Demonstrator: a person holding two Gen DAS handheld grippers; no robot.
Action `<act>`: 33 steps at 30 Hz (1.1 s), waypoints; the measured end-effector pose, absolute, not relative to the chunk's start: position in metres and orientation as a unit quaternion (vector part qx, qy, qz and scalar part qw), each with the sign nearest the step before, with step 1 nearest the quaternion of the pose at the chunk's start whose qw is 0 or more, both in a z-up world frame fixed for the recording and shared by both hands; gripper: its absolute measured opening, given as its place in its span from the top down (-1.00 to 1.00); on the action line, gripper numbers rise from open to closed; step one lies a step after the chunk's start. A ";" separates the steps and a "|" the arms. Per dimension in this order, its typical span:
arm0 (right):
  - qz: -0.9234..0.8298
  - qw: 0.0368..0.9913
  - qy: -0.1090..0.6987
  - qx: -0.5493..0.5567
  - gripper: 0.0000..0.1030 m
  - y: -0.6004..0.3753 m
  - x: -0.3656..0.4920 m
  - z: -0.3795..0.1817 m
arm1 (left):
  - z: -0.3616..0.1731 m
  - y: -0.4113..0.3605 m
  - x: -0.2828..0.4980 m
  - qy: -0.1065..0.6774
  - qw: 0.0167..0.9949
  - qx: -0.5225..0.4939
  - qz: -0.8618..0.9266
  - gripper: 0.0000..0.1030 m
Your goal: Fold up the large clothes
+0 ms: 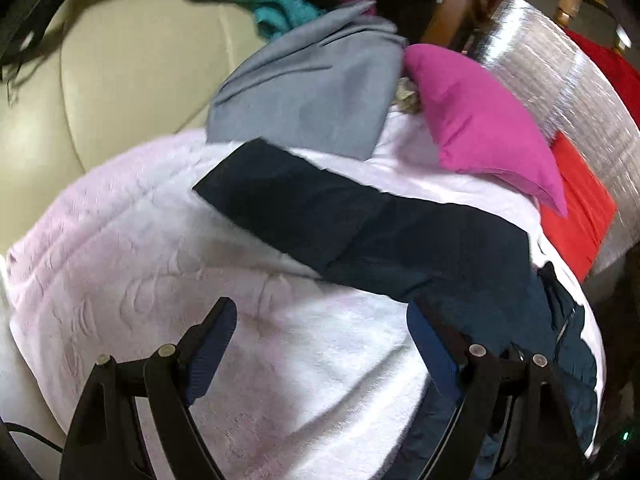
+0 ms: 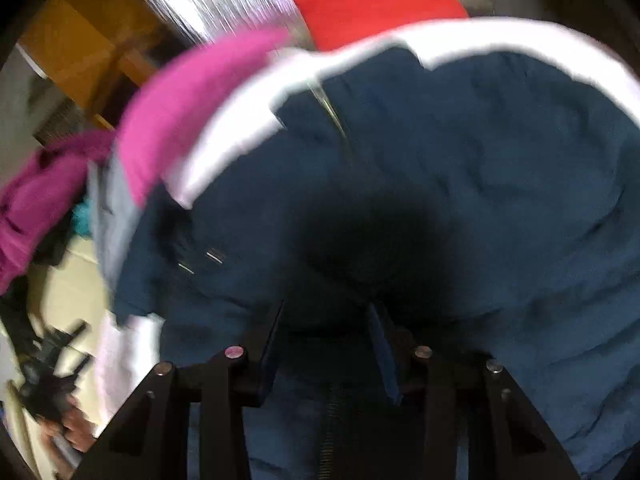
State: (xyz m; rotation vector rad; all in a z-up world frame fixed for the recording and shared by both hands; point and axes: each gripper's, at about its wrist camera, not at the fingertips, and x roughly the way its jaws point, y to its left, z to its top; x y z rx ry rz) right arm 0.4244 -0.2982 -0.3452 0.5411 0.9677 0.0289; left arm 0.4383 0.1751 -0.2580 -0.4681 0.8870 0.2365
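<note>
A dark navy jacket with a zip lies spread across a pale pink blanket. My left gripper is open above the blanket, its right finger at the jacket's near edge and nothing between its fingers. In the right wrist view the jacket fills most of the picture. My right gripper hangs low over it with its jaws narrowed. Dark jacket fabric lies in the gap, and I do not see the pads pressing on it. The picture is blurred.
A grey garment, a magenta pillow and a teal cloth lie at the blanket's far side. A red cloth rests on a silver foil surface. A cream sofa is on the left, with wooden furniture behind.
</note>
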 end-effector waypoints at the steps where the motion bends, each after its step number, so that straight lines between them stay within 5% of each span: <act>1: 0.014 0.853 0.455 0.253 0.15 -0.297 0.425 -0.347 | -0.261 0.179 0.440 0.427 0.867 -0.231 0.117 -0.69; 7: 0.089 0.876 0.375 0.290 0.08 -0.281 0.400 -0.315 | -0.280 0.221 0.447 0.410 0.844 -0.326 0.113 -0.69; 18: 0.165 0.873 0.377 0.263 0.08 -0.225 0.374 -0.341 | -0.334 0.267 0.490 0.369 0.784 -0.491 0.090 -0.66; 19: 0.167 0.872 0.379 0.261 0.08 -0.225 0.374 -0.343 | -0.338 0.268 0.493 0.370 0.780 -0.496 0.093 -0.60; 23: 0.174 0.866 0.380 0.274 0.08 -0.229 0.367 -0.343 | -0.348 0.271 0.505 0.364 0.780 -0.500 0.097 0.48; 26: 0.171 0.864 0.382 0.281 0.08 -0.232 0.368 -0.345 | -0.340 0.265 0.504 0.345 0.799 -0.482 0.101 0.74; 33: 0.151 0.871 0.355 0.305 0.08 -0.250 0.358 -0.335 | -0.260 0.209 0.499 0.318 0.877 -0.356 0.061 0.82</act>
